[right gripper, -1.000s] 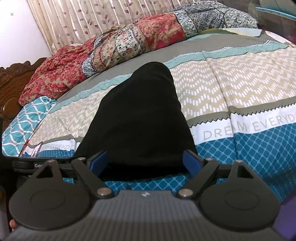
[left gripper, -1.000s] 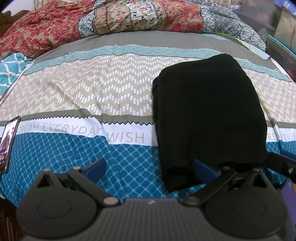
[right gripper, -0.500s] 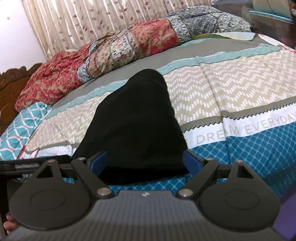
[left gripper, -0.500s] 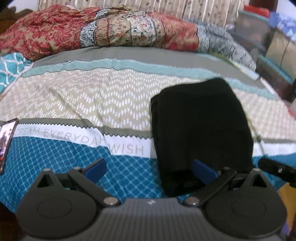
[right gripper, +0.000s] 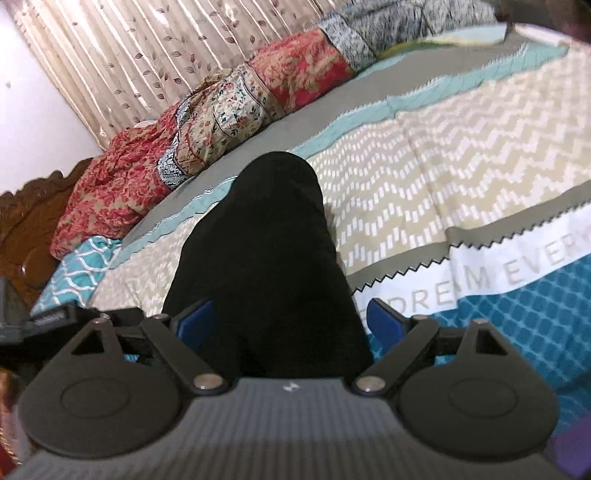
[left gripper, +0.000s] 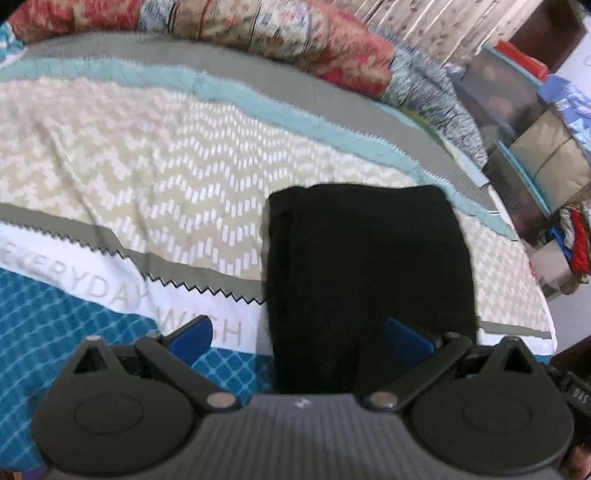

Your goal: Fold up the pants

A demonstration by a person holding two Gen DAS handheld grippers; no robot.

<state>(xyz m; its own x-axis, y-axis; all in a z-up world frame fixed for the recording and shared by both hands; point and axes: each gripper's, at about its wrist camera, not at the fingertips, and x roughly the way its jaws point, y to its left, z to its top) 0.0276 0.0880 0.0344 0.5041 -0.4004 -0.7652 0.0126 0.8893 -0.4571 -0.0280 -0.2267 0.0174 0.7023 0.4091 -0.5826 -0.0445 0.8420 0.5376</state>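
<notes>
Left wrist view: my left gripper (left gripper: 301, 338) is spread wide, nothing pinched. Its blue pads (left gripper: 192, 338) sit well apart; the left one is over the white lettered band of the bedspread (left gripper: 147, 177), the right one over the near end of the black pants (left gripper: 369, 273). Pants lie folded into a thick rectangular stack on the bed, long axis running near-to-far, right of centre in this view. Near end disappears under the gripper body, so I can't tell whether a pad touches the cloth. Far end stops at the beige zigzag stripe, short of the grey & light-teal bands. Patchwork quilt (left gripper: 295, 33) is bunched along the far edge; storage boxes (left gripper: 517, 110) stand off the bed, far right.

Right wrist view: my right gripper (right gripper: 288, 321) is also wide w/ nothing clamped. The pants' near end fills most of the gap between the pads; left pad overlaps the black cloth, right pad sits just beside its right edge, over the white band & blue lattice. From here the stack looks like a rounded mound tapering toward the far side. Curtain (right gripper: 147, 55) hangs behind the quilt, a carved wooden headboard (right gripper: 33, 221) shows far left.
</notes>
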